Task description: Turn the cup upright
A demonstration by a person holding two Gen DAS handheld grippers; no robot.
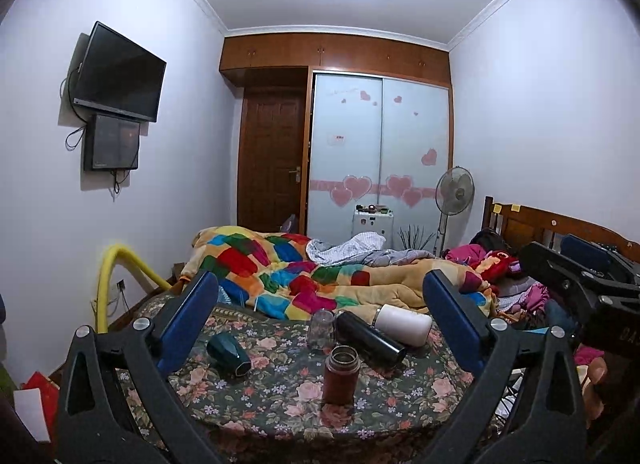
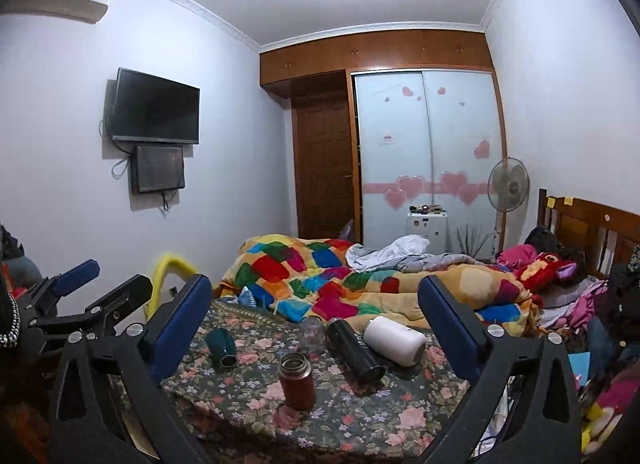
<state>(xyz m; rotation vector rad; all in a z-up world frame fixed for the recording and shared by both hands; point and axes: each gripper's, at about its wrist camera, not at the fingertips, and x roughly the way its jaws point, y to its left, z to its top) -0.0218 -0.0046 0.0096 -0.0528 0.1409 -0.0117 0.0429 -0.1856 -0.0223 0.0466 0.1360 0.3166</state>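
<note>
Five vessels sit on the floral bed in front of me. The teal cup lies on its side at the left, its base pointing near and right, its mouth pointing far and left. Right of it a clear glass stands mouth down. Just beside the glass a black flask lies flat, and touching its far side a white flask lies flat too. Nearest me, a red-brown bottle stands upright with its mouth open.

My left hand-held gripper is spread wide and holds nothing; its blue pads frame the whole group from above the near edge of the bed. My right hand-held gripper is spread wide as well, empty, and hangs at about the same height just to the right of the left one. In the right view the cup lies near the left pad, apart from it.

A patchwork quilt is heaped on the far part of the bed. A TV hangs on the left wall, and a fan stands by the wardrobe.
</note>
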